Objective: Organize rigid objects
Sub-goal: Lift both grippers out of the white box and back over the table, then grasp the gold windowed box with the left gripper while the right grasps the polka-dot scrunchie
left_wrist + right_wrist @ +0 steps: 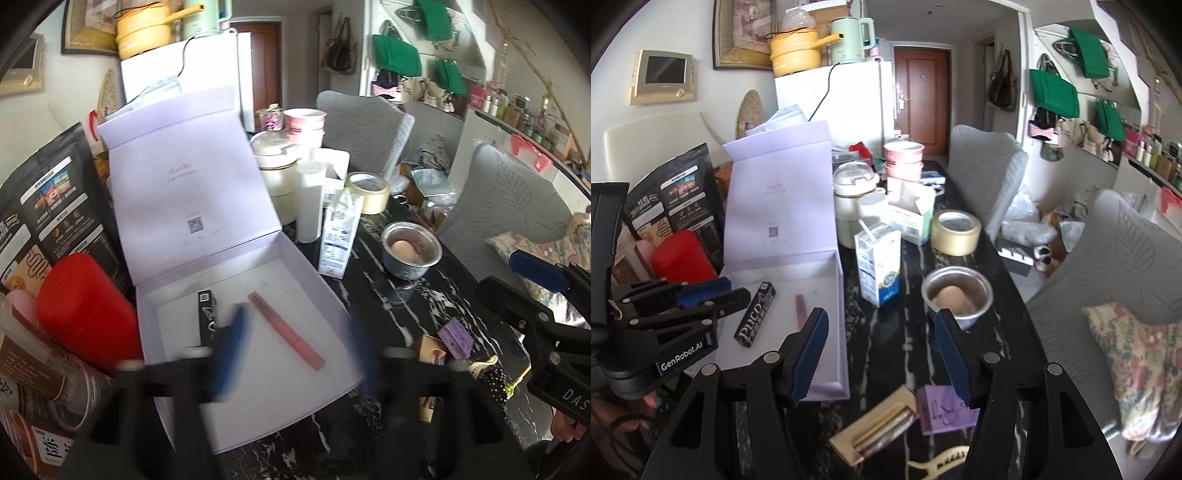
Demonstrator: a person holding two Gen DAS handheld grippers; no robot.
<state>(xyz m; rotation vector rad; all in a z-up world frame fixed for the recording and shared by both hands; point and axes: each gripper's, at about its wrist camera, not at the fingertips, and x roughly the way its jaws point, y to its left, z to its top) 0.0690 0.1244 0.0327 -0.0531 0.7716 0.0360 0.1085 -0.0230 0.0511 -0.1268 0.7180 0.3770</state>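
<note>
An open lilac box (pixel 325 291) with its lid raised stands on the black marble table; it also shows in the right wrist view (pixel 831 295). Inside lie a black PUCO carton (pixel 206 314) (pixel 756 314) and a pink tube (pixel 286 330) (pixel 801 308). My left gripper (pixel 299 350) is open and empty over the box's front, blurred; it shows in the right wrist view (pixel 713 291) too. My right gripper (pixel 882 354) is open and empty above a beige carton (pixel 875 428) and a purple block (pixel 942 413), both also in the left wrist view, beige carton (pixel 430 349), purple block (pixel 456 338). A cream hair comb (pixel 938 461) lies nearby.
A milk carton (pixel 879 266), a steel cup with an egg (pixel 956 295), a tape roll (pixel 955 230), a cream pot (pixel 855 192) and pink bowls (pixel 903 158) stand behind. A red canister (pixel 85 310) and black bag (pixel 51 206) flank the box's left. Grey chairs (pixel 1108 266) stand right.
</note>
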